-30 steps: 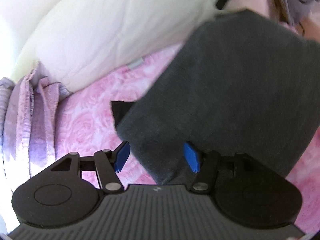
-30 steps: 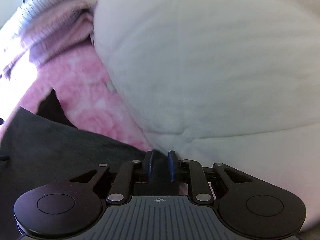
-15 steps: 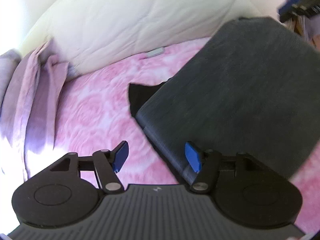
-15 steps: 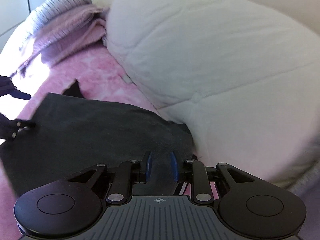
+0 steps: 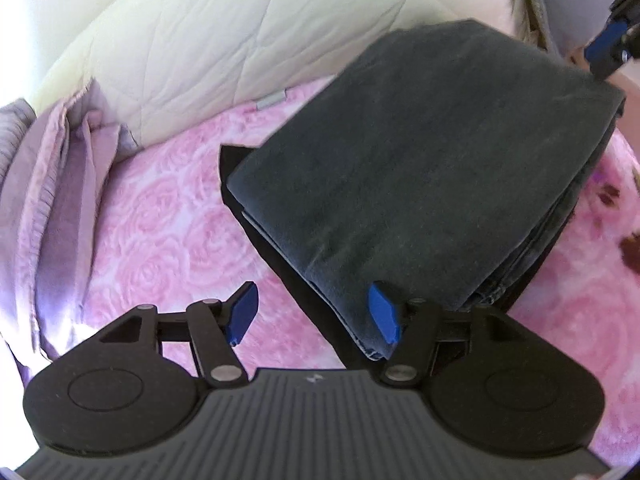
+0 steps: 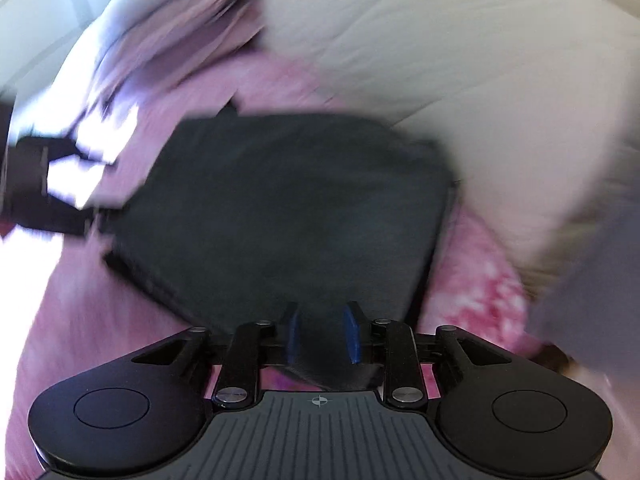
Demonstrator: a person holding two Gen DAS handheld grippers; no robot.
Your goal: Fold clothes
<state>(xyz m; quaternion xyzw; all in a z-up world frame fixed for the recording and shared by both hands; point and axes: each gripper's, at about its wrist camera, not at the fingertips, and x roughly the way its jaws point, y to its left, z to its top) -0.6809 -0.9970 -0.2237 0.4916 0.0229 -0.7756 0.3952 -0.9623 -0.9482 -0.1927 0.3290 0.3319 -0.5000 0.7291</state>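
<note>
- A lilac striped fabric pile (image 5: 48, 208) is lying bunched at the far left of the left wrist view, on the bed surface
- A pink rose-patterned bedsheet (image 5: 168, 232) is covering the bed and is serving as the work surface; it is showing again in the right wrist view (image 6: 476, 264), where the picture is blurring
- A cream quilted duvet (image 5: 208, 36) is resting along the back edge of the sheet, with a small grey tag at its hem
- The left gripper (image 5: 316, 312) is hovering above the sheet with its blue pads spread wide, gripping nothing; the near corner of the garment is lying just beside the right-hand pad
- The dark grey folded garment (image 5: 420, 168) is lying flat on the sheet in several stacked layers, its far edge touching the duvet
- The right gripper (image 6: 322, 332) is sitting at the near edge of the garment (image 6: 288, 208), its pads parted with dark cloth lying between them; contact is not discernible
- A grey blurred shape is filling the far right of the right wrist view
</note>
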